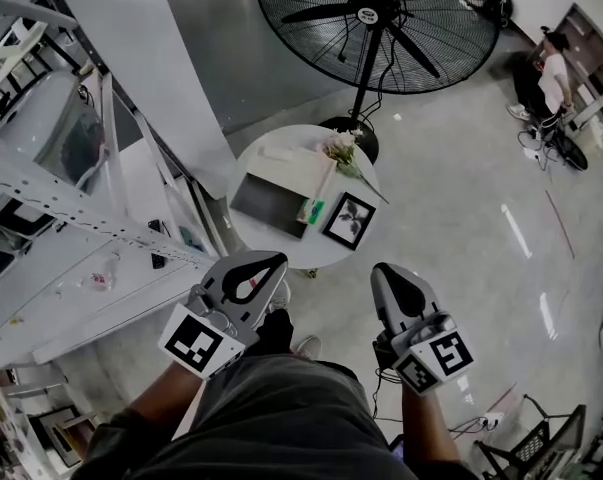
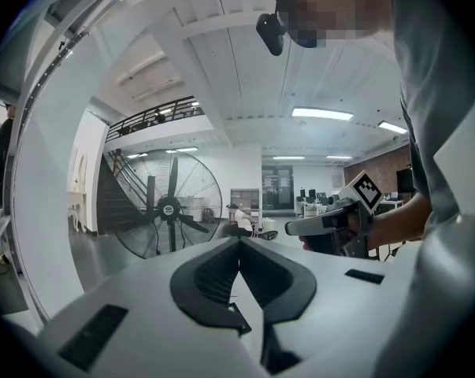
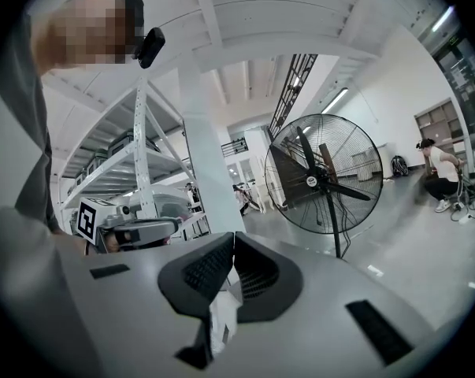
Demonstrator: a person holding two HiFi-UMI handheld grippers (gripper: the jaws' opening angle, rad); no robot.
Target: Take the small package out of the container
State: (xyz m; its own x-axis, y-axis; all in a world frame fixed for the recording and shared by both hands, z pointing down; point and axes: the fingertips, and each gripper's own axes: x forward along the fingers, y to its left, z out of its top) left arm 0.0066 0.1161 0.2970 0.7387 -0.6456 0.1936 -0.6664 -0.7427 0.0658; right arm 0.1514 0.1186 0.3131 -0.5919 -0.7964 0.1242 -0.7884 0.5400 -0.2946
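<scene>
Approach step, nothing grasped yet. Left gripper (image 1: pixel 277 262) and right gripper (image 1: pixel 383 270) at the waist, jaws closed and empty. Table (image 1: pixel 281 248) at 12 o'clock, well apart; container presumably among its items, package not discernible. Next: step in, open jaws, reach.

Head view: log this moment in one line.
left tool shut | right tool shut | both held near body, short of table

No legible text, label or number anywhere.
</scene>
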